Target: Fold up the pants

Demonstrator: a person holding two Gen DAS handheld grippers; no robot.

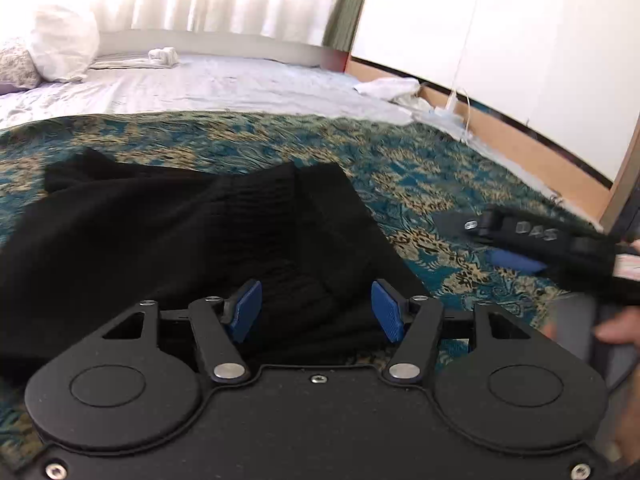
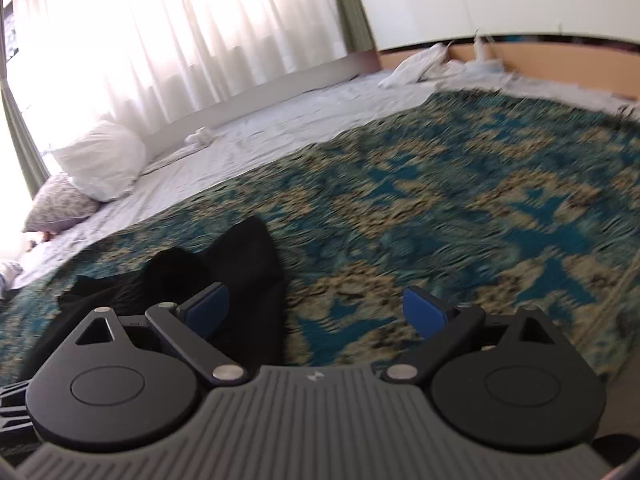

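Pants: crumpled black knit pants lay just ahead of left gripper.
Jaws: both spread, empty; right gripper farther right.

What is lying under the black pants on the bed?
The black pants lie on a teal and gold patterned bedspread, which shows all around them. Whatever sits directly beneath the cloth is covered and cannot be seen.
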